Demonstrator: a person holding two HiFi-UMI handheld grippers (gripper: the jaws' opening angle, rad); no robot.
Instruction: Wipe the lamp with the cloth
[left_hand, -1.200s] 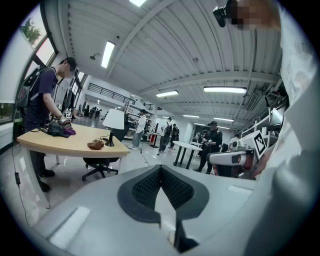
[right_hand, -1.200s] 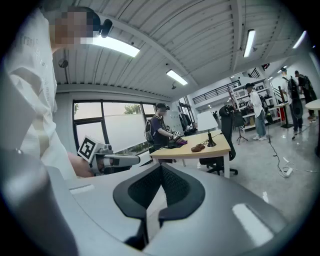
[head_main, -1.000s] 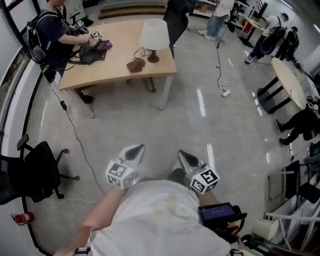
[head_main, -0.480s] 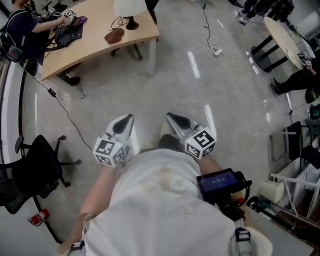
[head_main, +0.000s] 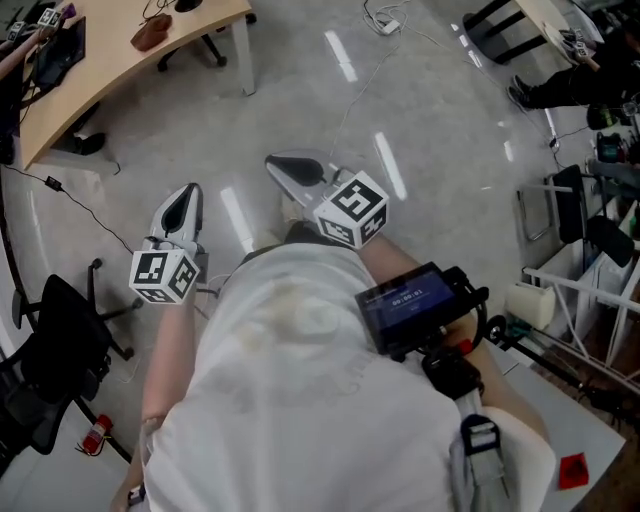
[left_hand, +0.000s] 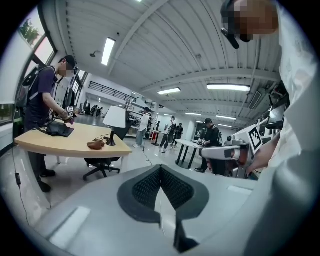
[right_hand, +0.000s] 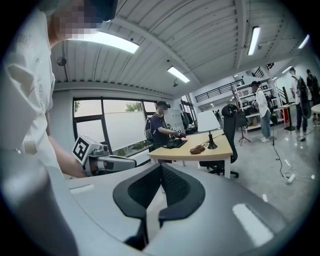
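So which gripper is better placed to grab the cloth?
Left, marginally: the left gripper is on the side toward the table, where the cloth lies. The right gripper is equally shut, empty and distant.

A glossy grey floor (head_main: 300, 120) caught pale streaks from the lights above. A curved wooden table (head_main: 110, 80) on white legs stood at the far left, and a black office chair (head_main: 60, 350) sat nearer, by the edge. Overhead ran a ribbed white ceiling (left_hand: 165, 45) with long strip lights (left_hand: 107, 51). Large dark-framed windows (right_hand: 122, 127) filled much of one grey wall (right_hand: 64, 115).
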